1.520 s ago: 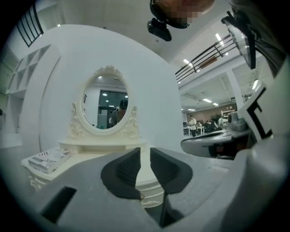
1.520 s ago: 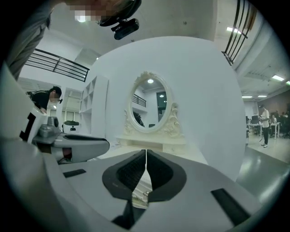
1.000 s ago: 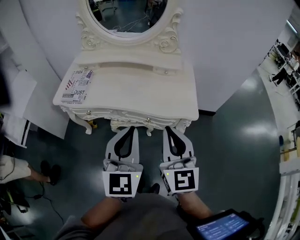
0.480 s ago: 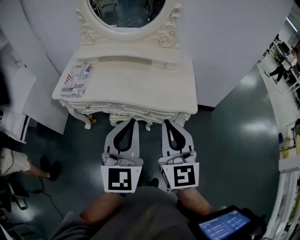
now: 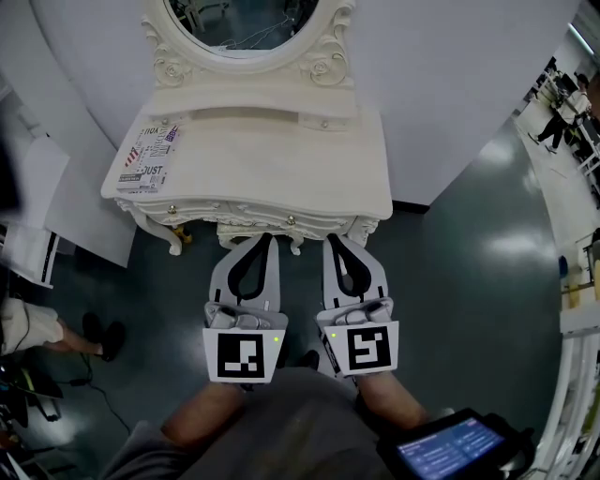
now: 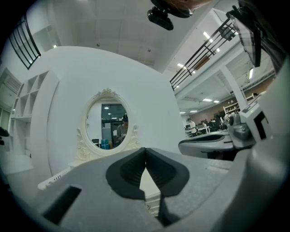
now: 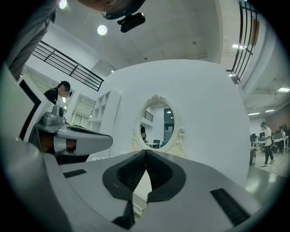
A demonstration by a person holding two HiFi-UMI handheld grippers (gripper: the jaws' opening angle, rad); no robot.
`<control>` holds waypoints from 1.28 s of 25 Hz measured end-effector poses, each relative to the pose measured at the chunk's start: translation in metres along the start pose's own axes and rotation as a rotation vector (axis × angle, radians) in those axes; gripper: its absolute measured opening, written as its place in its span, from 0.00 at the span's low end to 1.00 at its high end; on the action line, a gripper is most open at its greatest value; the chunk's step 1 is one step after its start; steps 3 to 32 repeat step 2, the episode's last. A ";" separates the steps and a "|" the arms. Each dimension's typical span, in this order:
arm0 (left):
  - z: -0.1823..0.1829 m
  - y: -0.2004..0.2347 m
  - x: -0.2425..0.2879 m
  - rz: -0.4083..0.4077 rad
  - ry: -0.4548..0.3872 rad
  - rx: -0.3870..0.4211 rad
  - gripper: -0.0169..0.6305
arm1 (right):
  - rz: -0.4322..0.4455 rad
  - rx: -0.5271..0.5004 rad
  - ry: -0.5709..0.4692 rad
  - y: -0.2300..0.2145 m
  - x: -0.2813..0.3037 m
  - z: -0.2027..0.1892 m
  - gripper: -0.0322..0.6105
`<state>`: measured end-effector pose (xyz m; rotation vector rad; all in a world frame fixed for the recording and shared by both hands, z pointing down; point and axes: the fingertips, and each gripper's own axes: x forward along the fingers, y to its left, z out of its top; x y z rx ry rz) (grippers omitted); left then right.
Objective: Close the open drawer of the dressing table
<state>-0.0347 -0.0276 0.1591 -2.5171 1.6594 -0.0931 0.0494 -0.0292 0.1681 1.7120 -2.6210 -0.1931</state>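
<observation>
Left gripper (image 5: 255,242) and right gripper (image 5: 336,242), fingers (image 5: 271,281) clenched empty, stay at the drawer (image 5: 291,228), seemingly flush under the counter (image 5: 272,169): probably closed.

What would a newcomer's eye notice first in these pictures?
The ornate white dressing table with its oval mirror fills the head view's top centre. Below it, the left gripper and right gripper lie side by side, jaws shut, tips near its front edge. A printed booklet lies on its left corner.
</observation>
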 end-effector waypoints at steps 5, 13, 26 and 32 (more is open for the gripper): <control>0.001 -0.002 0.000 -0.003 -0.004 0.005 0.05 | 0.002 0.000 -0.006 -0.001 -0.001 0.000 0.07; 0.001 -0.002 0.000 -0.003 -0.004 0.005 0.05 | 0.002 0.000 -0.006 -0.001 -0.001 0.000 0.07; 0.001 -0.002 0.000 -0.003 -0.004 0.005 0.05 | 0.002 0.000 -0.006 -0.001 -0.001 0.000 0.07; 0.001 -0.002 0.000 -0.003 -0.004 0.005 0.05 | 0.002 0.000 -0.006 -0.001 -0.001 0.000 0.07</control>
